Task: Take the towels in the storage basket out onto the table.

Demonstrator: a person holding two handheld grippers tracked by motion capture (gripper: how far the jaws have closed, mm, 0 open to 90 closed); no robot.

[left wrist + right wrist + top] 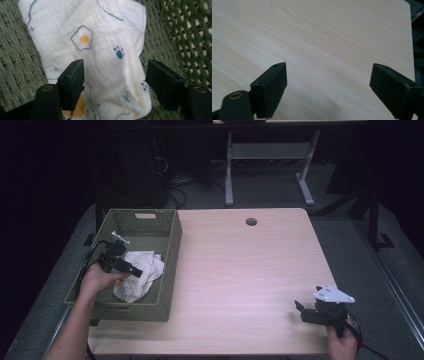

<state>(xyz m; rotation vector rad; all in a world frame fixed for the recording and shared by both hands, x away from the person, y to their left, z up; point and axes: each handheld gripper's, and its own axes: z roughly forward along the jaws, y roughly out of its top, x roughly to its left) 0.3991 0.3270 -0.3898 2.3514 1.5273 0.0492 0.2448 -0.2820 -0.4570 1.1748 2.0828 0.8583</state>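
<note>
The person's left gripper (134, 271) reaches down into the green basket (172, 251), which sits at the table's left edge, toward its near corner, and its jaws stand parted over the cloth (145, 270) crumpled on the basket floor; nothing is pinched between them yet. Judging by that pose, the aim seems to be to take hold of the cloth, and the spread jaws are set to straddle a raised fold so that closing would gather enough fabric to lift it. In the left gripper view the cloth (105, 57) reads as thin, soft white muslin with a faint crinkled weave, printed with a fried egg (83, 38), blue paw marks (118, 52) and loose blue outlines; it should drape and slip easily, so a shallow bite may catch only one layer. The basket's floor (17, 62) is tightly woven, while its wall (190, 32) is an open lattice, stiff and rectangular. The right gripper (306, 309) waits near the table's near right corner, jaws released and holding nothing, poised over the bare table (317, 37), a smooth, pale wood-grain top, probably kept clear until the cloth comes out.
</note>
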